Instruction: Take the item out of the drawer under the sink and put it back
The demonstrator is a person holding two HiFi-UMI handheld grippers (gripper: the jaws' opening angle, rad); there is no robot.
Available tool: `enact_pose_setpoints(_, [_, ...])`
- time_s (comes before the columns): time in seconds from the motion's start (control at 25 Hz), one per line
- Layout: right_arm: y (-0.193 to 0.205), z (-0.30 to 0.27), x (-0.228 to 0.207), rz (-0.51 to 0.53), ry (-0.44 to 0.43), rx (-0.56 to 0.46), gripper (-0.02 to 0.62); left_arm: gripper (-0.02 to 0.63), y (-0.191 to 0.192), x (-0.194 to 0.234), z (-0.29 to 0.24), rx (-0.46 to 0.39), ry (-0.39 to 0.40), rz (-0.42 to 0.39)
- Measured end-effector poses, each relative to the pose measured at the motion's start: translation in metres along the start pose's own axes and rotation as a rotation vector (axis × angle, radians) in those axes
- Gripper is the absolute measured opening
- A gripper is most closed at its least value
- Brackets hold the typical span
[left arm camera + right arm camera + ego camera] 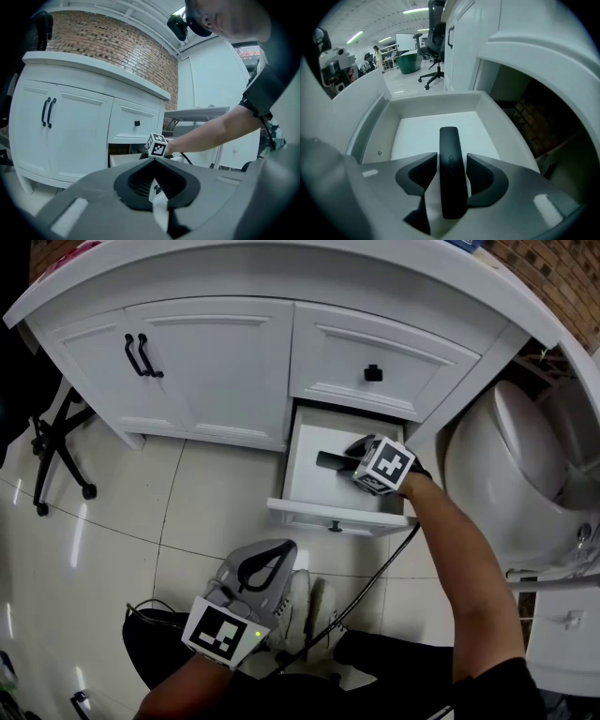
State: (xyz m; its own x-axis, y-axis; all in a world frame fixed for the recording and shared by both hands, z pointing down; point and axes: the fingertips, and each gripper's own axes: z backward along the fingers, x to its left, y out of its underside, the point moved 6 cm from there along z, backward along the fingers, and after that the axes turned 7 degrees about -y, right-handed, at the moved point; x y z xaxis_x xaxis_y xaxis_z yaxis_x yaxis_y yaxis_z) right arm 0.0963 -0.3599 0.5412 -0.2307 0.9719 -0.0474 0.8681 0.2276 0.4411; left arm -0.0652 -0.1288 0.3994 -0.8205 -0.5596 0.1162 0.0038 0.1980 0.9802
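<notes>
Now the remote (450,174) lies lengthwise between the right gripper's (452,156) spread fingers, touching neither, pointing toward the drawer's (436,104) back edge.

From head, high up: aimed steeply down at white vanity (216,362), open drawer (328,512) & tiled floor (187,512), mid-range. From left hand-held gripper (155,160): low, nr floor, facing about level at vanity front, well back. From right hand-held gripper (452,157): inside drawer, v. close, looking sideways along vanity front twd office chair (436,42). Shared: drawer in all 3; right hand-held gripper in head & left views; office chair in head & right views.
</notes>
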Motion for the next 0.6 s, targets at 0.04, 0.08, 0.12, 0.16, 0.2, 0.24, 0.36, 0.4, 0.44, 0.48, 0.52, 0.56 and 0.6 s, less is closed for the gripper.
enact_pose_setpoints(0.04, [0.0012,-0.0015,-0.0003,-0.006,-0.008,0.009,0.190,0.005,0.0004,-0.0004,-0.0007,0.001,0.001,0.000])
enact_pose_setpoints(0.08, [0.0019,-0.0027,-0.0008,-0.011,-0.012,0.017,0.190,0.006,0.0009,-0.0004,-0.0013,0.001,0.002,0.001])
enact_pose_setpoints(0.12, [0.0021,-0.0035,-0.0012,-0.014,-0.015,0.022,0.190,0.005,0.0014,-0.0002,-0.0017,0.002,0.002,0.004])
enact_pose_setpoints(0.16, [0.0019,-0.0040,-0.0015,-0.018,-0.019,0.025,0.190,0.005,0.0019,0.0004,-0.0021,0.003,0.001,0.006])
enact_pose_setpoints(0.2, [0.0017,-0.0044,-0.0018,-0.025,-0.024,0.026,0.190,0.005,0.0023,0.0009,-0.0024,0.004,0.000,0.008])
enact_pose_setpoints(0.24, [0.0017,-0.0047,-0.0021,-0.035,-0.031,0.027,0.189,0.005,0.0025,0.0011,-0.0027,0.005,-0.001,0.009])
enact_pose_setpoints(0.36, [0.0021,-0.0054,-0.0023,-0.053,-0.056,0.035,0.176,0.006,0.0024,0.0000,-0.0031,0.006,0.001,0.005])
enact_pose_setpoints(0.4, [0.0021,-0.0056,-0.0022,-0.054,-0.061,0.036,0.169,0.005,0.0021,-0.0005,-0.0029,0.006,0.001,0.004])
enact_pose_setpoints(0.44, [0.0021,-0.0057,-0.0020,-0.054,-0.062,0.036,0.169,0.005,0.0016,-0.0011,-0.0023,0.005,0.000,0.003])
enact_pose_setpoints(0.48, [0.0021,-0.0057,-0.0017,-0.053,-0.059,0.035,0.169,0.006,0.0008,-0.0017,-0.0013,0.004,-0.001,0.003])
enact_pose_setpoints(0.52, [0.0023,-0.0054,-0.0014,-0.053,-0.054,0.035,0.169,0.006,-0.0001,-0.0024,-0.0001,0.003,-0.002,0.004])
enact_pose_setpoints(0.56, [0.0027,-0.0050,-0.0008,-0.053,-0.046,0.034,0.167,0.005,-0.0012,-0.0029,0.0013,0.001,-0.002,0.003])
enact_pose_setpoints(0.6, [0.0032,-0.0044,-0.0001,-0.051,-0.037,0.035,0.167,0.005,-0.0023,-0.0033,0.0030,-0.001,-0.002,0.002])
